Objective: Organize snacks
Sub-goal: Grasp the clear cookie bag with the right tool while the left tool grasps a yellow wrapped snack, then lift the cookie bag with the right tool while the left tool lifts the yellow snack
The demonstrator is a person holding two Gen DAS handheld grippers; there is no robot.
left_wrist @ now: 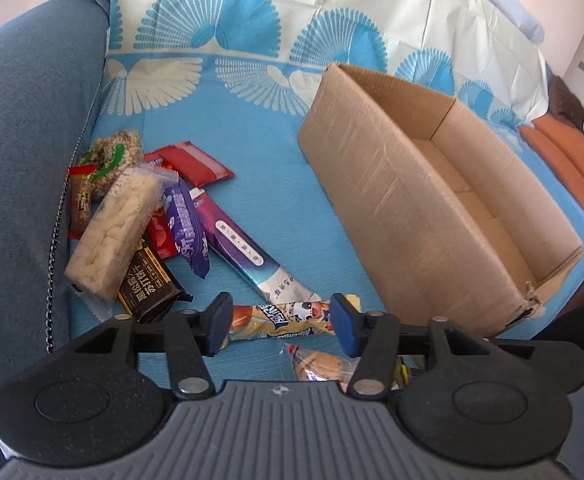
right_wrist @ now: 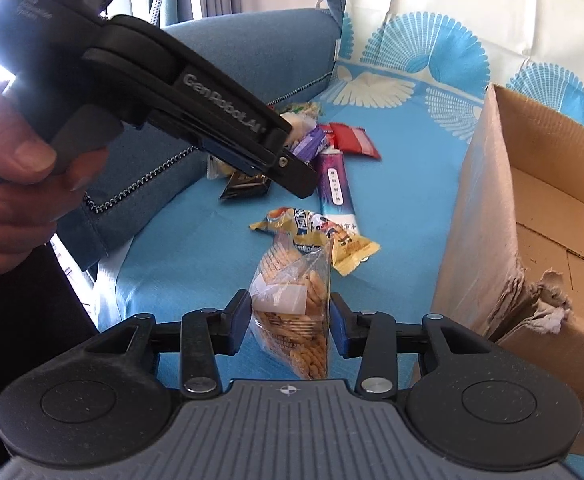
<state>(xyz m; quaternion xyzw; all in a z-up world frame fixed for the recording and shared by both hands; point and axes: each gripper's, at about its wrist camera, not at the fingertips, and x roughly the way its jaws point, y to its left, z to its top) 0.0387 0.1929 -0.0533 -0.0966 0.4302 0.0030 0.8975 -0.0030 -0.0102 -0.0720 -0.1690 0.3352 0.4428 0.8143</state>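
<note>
At the bottom centre of the right wrist view, the right tongs [right_wrist: 290,318] are clenched on a clear bag of crackers [right_wrist: 298,312], the blue pads pressing its sides so that it stands on edge, probably ready to be carried to the cardboard box [right_wrist: 488,216] at the right of that frame. Just beyond the bag lies a yellow cartoon-printed snack packet [right_wrist: 316,232], flat on the blue patterned sheet [right_wrist: 196,240] covering the sofa seat. In the left wrist view the left tongs [left_wrist: 280,322] hang released at bottom centre, jaws spread to either side of that same yellow packet [left_wrist: 280,320] without pressing it, which suggests it is the next thing to be picked up. The same tongs show at the upper left of the right wrist view, gripped by the person's hand [right_wrist: 16,184]. Farther on, at middle left of the left wrist view, the remaining snacks sit heaped against the blue sofa armrest [left_wrist: 24,140]: a long purple-and-white wrapper [left_wrist: 240,246], a pale rice cracker pack [left_wrist: 112,228], a dark biscuit pack [left_wrist: 148,280] and a red wrapper [left_wrist: 196,164]. The box [left_wrist: 392,200] stands open and appears empty, at the right, with its near corner torn.
</note>
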